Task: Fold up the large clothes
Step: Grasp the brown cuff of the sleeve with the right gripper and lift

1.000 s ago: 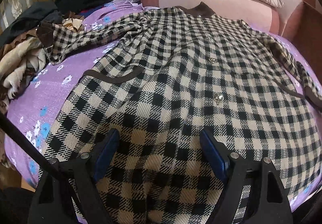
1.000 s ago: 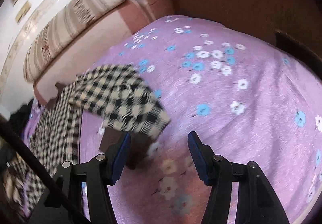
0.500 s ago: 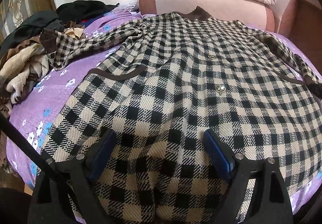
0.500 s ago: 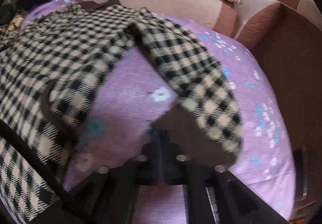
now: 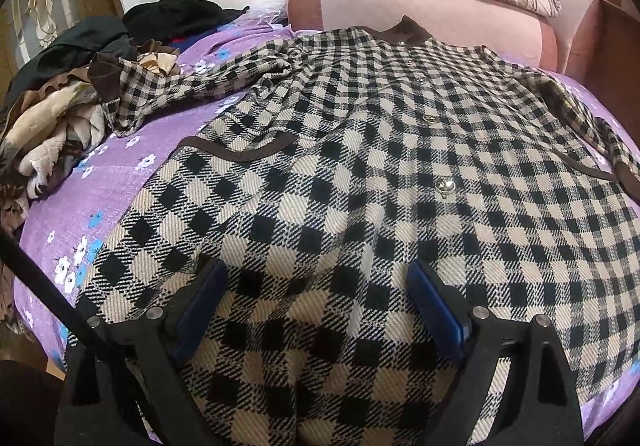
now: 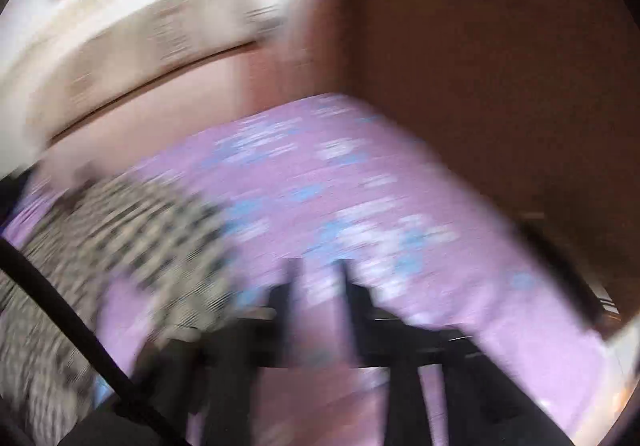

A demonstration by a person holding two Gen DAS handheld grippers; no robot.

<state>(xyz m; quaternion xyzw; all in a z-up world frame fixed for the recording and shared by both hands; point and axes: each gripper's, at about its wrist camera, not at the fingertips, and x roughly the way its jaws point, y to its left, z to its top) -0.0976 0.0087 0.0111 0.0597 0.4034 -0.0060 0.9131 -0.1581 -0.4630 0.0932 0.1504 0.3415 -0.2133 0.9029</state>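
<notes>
Checked coat (image 5: 372, 181), black and cream with a brown collar, was laid flat, buttons up, across a purple flowered bedspread (image 5: 108, 189), one sleeve stretched toward a heap of clothes (image 5: 60, 117). The left hand-held gripper (image 5: 316, 310) was held over the hem, its blue pads spread wide. The right hand-held gripper (image 6: 316, 286) was seen blurred above bare bedspread; its state could not be told.

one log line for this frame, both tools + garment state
left tool: open, over hem | right tool: blurred, state unclear, nothing visibly held | checked coat: flat on purple sheet, buttoned, unfolded | clothes pile: left of coat
</notes>
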